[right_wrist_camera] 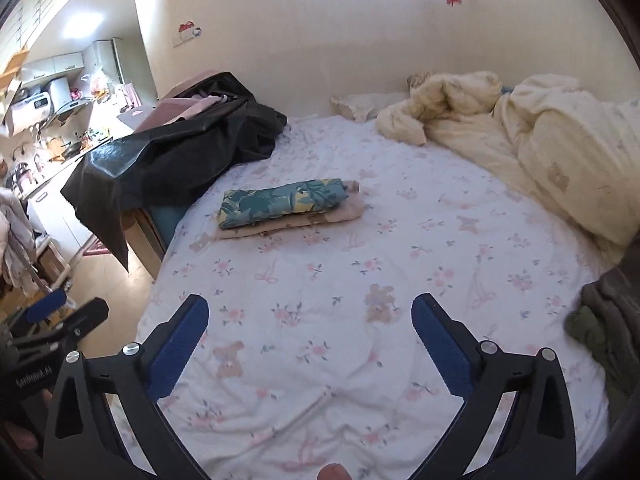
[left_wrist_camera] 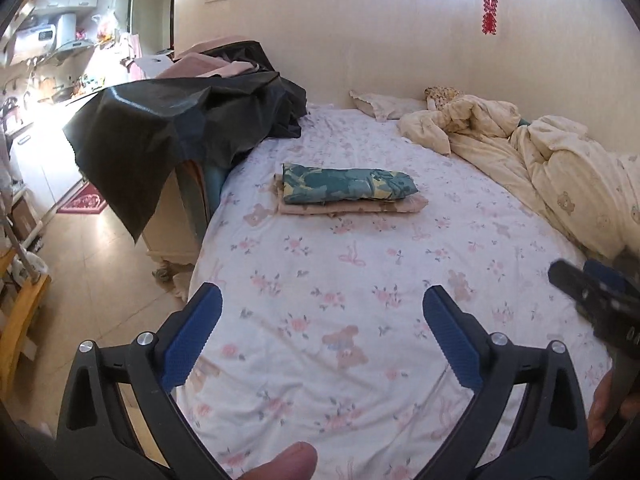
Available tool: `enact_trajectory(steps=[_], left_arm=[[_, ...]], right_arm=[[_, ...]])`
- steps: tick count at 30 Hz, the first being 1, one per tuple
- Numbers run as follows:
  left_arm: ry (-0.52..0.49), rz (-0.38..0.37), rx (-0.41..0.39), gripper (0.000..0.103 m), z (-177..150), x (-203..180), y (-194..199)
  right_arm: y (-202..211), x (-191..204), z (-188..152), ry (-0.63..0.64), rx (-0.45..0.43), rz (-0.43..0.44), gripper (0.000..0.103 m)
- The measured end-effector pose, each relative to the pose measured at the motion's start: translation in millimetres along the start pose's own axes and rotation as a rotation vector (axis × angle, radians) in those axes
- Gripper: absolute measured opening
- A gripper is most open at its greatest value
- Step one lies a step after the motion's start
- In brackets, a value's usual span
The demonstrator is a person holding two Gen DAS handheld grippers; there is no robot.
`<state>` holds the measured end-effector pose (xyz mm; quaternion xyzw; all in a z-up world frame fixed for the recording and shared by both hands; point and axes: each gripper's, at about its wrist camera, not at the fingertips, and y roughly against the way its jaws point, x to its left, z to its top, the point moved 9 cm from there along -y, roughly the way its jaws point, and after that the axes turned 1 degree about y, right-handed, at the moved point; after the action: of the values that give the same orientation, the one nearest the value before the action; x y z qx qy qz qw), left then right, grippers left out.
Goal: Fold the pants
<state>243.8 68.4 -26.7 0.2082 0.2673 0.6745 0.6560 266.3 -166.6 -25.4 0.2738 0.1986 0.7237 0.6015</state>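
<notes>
Both grippers, left gripper [left_wrist_camera: 322, 334] and right gripper [right_wrist_camera: 310, 340], hang wide apart and empty over the bedsheet [left_wrist_camera: 360, 264]; folded pants [left_wrist_camera: 348, 188] stacked, next grab wants the dark clothing [right_wrist_camera: 600, 328] at right.

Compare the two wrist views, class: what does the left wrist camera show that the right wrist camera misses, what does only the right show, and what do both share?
Only the left wrist view shows the whole red wall ornament and the red floor mat clearly.

Only the right wrist view shows a dark green cloth at the bed's right edge.

Both show the flowered bedsheet, the folded stack with teal patterned pants on top, the black cover, and the cream quilt. Both grippers, left gripper and right gripper, are open and empty.
</notes>
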Motion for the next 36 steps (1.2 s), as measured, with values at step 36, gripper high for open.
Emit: enact_trajectory(steps=[36], left_arm=[[-0.021, 0.052, -0.071, 0.102, -28.1, -6.1, 29.7]], right_arm=[[35.5, 25.9, -32.7, 0.084, -0.083, -0.046, 0.103]])
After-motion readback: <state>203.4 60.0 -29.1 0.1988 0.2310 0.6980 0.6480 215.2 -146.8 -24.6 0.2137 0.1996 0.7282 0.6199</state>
